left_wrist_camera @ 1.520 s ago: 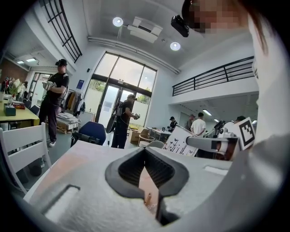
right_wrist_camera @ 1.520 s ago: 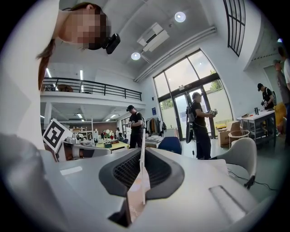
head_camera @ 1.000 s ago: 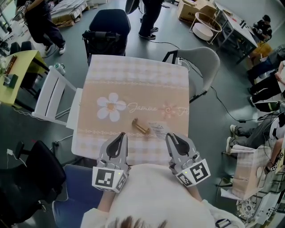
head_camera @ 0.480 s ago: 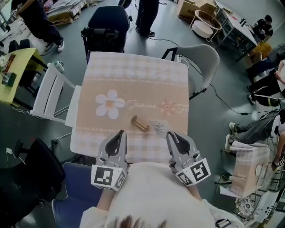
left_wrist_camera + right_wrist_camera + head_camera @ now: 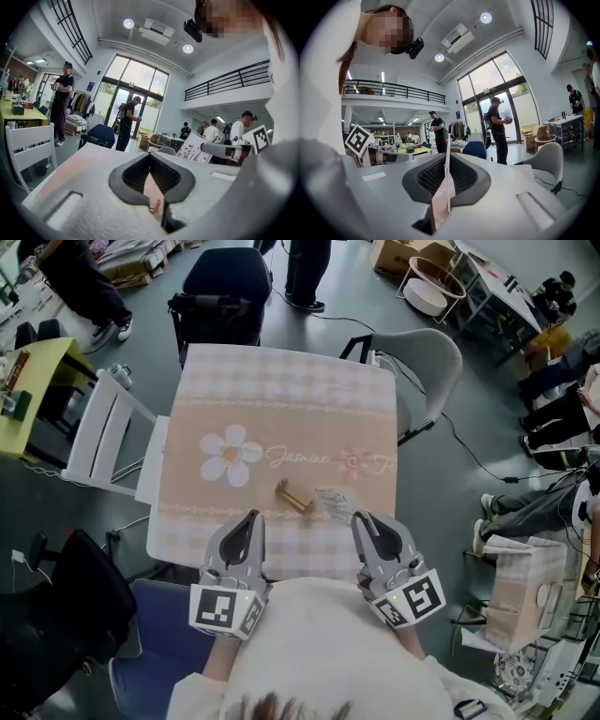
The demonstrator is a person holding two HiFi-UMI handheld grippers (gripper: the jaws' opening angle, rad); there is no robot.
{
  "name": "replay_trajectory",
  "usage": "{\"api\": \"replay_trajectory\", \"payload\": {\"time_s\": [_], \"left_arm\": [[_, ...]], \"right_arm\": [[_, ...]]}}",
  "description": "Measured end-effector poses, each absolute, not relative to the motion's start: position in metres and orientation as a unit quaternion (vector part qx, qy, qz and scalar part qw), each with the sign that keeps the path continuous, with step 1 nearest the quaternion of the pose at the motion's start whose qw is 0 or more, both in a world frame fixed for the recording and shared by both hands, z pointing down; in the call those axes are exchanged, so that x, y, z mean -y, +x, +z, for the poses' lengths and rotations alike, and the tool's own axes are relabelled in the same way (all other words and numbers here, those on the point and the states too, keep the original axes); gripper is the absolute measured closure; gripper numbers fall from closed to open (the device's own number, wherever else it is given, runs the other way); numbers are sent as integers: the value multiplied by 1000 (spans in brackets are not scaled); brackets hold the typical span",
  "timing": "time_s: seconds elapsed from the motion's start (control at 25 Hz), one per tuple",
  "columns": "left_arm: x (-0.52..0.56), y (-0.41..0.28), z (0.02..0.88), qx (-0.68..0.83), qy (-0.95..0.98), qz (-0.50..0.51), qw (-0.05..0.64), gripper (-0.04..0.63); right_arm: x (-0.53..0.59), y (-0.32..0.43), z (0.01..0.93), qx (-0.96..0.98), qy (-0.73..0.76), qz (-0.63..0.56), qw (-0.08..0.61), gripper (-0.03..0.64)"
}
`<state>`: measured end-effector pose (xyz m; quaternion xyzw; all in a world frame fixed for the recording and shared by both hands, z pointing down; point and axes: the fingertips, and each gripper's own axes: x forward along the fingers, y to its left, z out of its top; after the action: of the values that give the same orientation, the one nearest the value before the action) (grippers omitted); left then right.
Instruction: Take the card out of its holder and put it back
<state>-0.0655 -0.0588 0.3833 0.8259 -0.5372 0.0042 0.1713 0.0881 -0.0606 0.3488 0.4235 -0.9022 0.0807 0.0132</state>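
Jaws pressed together and holding nothing, the left gripper (image 5: 249, 521) and right gripper (image 5: 362, 521) sit at the near edge of a flower-print table (image 5: 281, 399). Just beyond them lies the gold holder (image 5: 293, 495). The card (image 5: 334, 503) lies flat just beside it, on the right.

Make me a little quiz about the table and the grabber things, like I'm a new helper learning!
1. True or false: the left gripper is holding the card.
2. Which picture is printed on the tablecloth, left of the brass holder? A) a flower B) a car C) a fish
3. Fill in: in the head view, the card lies to the holder's ___ (left or right).

Key: 1 false; 2 A; 3 right.
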Motion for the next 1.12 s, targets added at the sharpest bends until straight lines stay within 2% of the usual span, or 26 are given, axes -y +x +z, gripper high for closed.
{"api": "replay_trajectory", "payload": {"time_s": [0.68,1.12], "left_arm": [[61,-78,389,559,808,4,184,591],[65,-75,394,562,805,5,192,591]], "right_arm": [[100,65,369,926,370,69,41,603],[113,41,421,941,319,81,85,603]]}}
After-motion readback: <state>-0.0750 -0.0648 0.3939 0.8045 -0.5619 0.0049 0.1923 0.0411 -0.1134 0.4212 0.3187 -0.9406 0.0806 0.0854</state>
